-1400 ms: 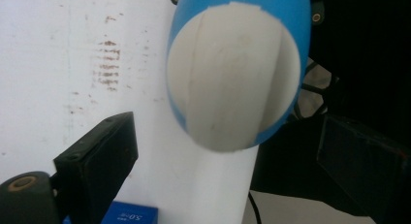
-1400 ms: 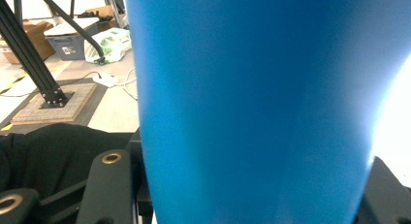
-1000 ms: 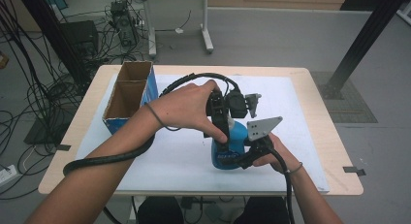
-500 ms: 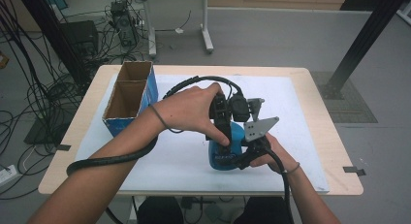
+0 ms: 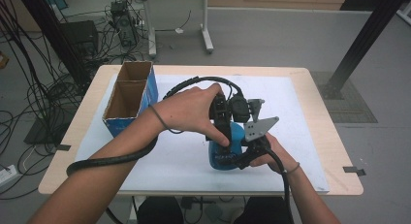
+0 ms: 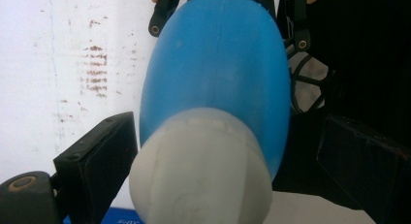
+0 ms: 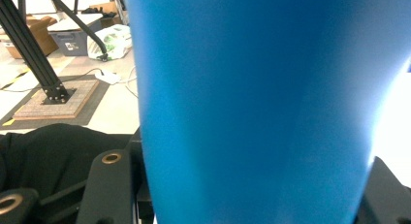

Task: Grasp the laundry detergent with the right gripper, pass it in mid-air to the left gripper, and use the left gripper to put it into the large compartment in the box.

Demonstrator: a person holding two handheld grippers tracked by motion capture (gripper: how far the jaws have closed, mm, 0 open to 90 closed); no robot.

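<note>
At nine o'clock on the table (image 5: pixel 310 88) the open cardboard box (image 5: pixel 130 95) stands apart, while at the centre our left gripper (image 5: pixel 224 136) comes down over the white cap (image 6: pixel 201 170) of the blue bottle (image 5: pixel 227 149), its jaws either side of the cap but not pressing it. At four o'clock our right gripper (image 5: pixel 242 158) is clenched on the bottle's body, holding it upright on the white mat. We judge this the cap-gripping step: next the left jaws must close squarely, then twist; white lettering near the bottle's base is too small to read.

Blue plastic bottle (image 5: pixel 231 146) with a whitish cap (image 6: pixel 201 170) — standing upright on the white mat's near edge, a bit right of centre.
</note>
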